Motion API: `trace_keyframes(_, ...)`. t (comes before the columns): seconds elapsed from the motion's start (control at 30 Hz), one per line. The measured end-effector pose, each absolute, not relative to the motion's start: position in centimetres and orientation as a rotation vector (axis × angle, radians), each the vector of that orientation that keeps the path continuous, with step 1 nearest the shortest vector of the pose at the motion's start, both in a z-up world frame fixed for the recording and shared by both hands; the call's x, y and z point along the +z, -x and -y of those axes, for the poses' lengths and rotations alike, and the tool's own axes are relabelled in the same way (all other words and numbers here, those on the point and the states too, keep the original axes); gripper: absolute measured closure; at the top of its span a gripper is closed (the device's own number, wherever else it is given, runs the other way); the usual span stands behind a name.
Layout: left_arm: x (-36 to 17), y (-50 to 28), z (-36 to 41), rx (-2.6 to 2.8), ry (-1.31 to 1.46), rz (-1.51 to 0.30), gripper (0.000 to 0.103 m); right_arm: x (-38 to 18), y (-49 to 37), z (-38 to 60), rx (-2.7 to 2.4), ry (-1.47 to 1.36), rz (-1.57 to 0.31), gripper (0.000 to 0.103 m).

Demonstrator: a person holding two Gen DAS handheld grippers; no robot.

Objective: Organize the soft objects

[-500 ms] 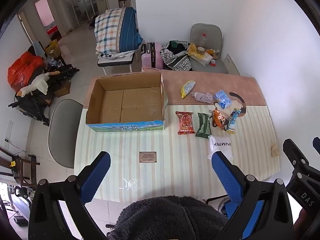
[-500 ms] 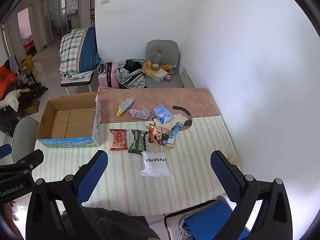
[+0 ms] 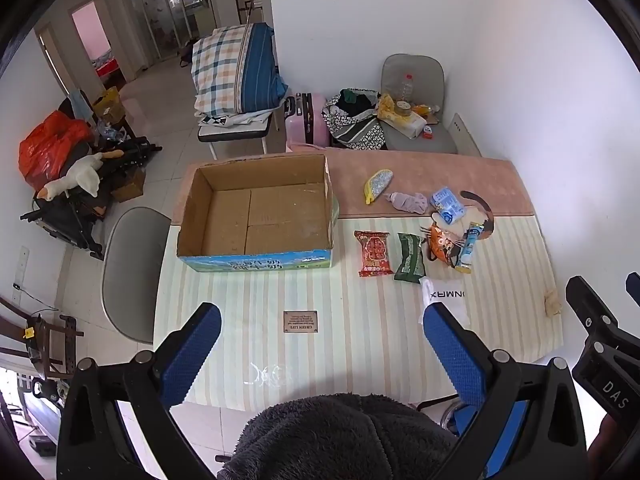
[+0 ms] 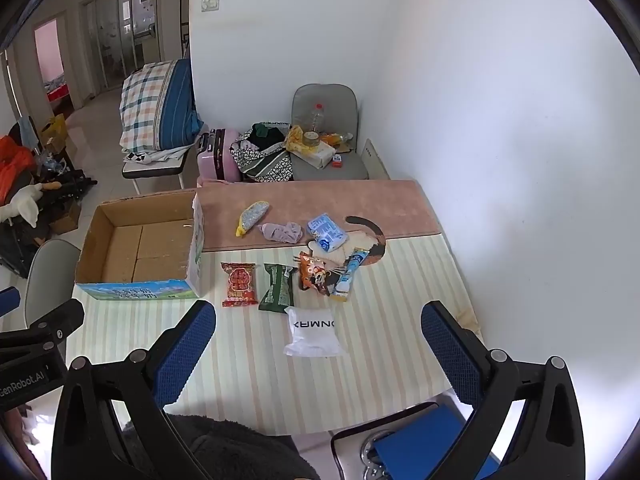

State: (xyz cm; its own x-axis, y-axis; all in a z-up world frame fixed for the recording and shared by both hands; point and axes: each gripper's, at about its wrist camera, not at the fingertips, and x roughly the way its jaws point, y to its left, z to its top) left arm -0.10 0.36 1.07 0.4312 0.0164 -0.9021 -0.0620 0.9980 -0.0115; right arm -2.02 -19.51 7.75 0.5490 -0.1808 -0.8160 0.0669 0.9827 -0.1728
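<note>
table (image 3: 360,344) | 1 cardboard box (image 3: 256,216) | 8 soft items | both hand-held grippers wide, empty

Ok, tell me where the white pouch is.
In both views the white pouch lies flat on the striped table, nearest the camera, just in front of the green packet.

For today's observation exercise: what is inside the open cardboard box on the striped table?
The open brown cardboard box holds nothing visible: only its bare flap floor shows. The strip of floor behind its near wall is hidden from both views.
</note>
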Motion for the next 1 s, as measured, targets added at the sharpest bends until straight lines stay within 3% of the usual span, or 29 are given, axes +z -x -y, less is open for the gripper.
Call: trace_keyframes(1.0, 2.3, -1.0, 0.0, 0.041, 0.036, -1.119, 0.0, 8.8, 2.9, 19.8, -0.154, 0.121, -0.938, 0.0)
